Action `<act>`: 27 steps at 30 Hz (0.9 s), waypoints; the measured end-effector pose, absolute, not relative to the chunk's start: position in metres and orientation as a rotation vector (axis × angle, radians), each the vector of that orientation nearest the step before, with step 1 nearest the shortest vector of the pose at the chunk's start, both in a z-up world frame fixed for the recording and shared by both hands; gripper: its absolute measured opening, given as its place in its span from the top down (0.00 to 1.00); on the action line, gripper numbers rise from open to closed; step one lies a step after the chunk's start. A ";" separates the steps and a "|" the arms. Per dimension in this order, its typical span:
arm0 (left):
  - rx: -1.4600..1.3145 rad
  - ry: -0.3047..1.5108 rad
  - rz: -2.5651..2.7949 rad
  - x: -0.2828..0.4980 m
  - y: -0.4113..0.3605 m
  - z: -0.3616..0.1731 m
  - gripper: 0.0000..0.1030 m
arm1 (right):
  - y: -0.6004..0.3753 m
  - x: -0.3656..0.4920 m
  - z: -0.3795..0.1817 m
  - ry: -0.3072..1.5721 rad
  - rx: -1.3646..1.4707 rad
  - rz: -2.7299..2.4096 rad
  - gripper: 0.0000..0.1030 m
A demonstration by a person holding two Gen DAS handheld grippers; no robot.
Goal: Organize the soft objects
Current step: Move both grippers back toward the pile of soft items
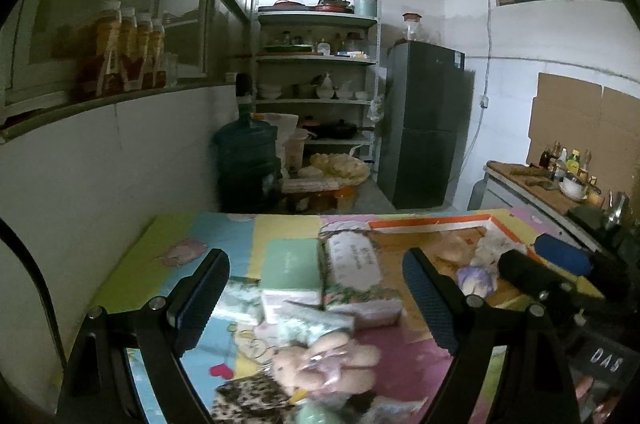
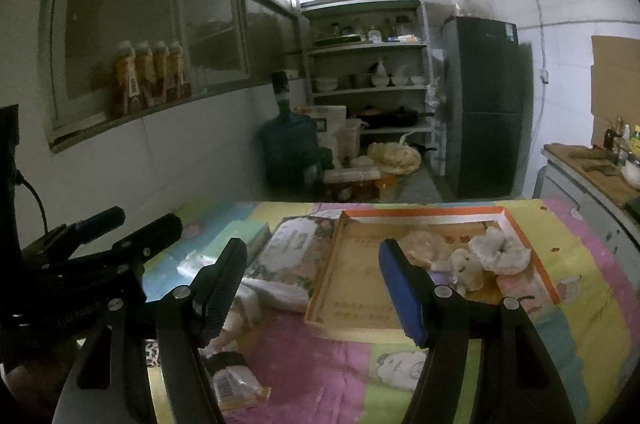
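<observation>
An orange-rimmed cardboard tray [image 2: 424, 212] lies on the colourful table mat and holds a white scrunchie [image 2: 500, 254], a small plush toy [image 2: 466, 270] and a beige soft item [image 2: 422, 244]. The tray also shows in the left wrist view [image 1: 432, 224]. My left gripper [image 1: 316, 304] is open above a pink plush bear in plastic wrap [image 1: 328, 364], with a leopard-print piece [image 1: 248, 400] beside it. My right gripper [image 2: 314, 288] is open and empty, just above the tray's near left corner.
Tissue packs, one green [image 1: 292, 264] and one floral [image 1: 356, 264], lie left of the tray. A barcode-labelled packet [image 2: 236, 384] lies near the front. Behind the table stand a water jug [image 2: 292, 147], shelves [image 2: 368, 63] and a fridge [image 2: 484, 103]. A counter [image 2: 592, 167] is at right.
</observation>
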State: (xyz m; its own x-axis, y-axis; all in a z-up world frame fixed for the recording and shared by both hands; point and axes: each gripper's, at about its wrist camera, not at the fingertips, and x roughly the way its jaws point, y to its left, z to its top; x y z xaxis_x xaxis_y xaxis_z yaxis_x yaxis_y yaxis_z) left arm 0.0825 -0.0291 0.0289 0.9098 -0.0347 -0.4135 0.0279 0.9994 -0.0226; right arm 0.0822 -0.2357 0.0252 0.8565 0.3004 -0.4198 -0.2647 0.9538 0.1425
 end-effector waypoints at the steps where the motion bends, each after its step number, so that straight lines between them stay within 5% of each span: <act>1: -0.018 0.428 -0.029 0.081 -0.023 0.027 0.14 | -0.233 0.081 0.024 0.456 0.085 0.294 0.32; 27: -0.138 0.504 0.020 0.066 0.095 -0.023 0.14 | -0.159 0.093 -0.029 0.591 0.023 0.395 0.28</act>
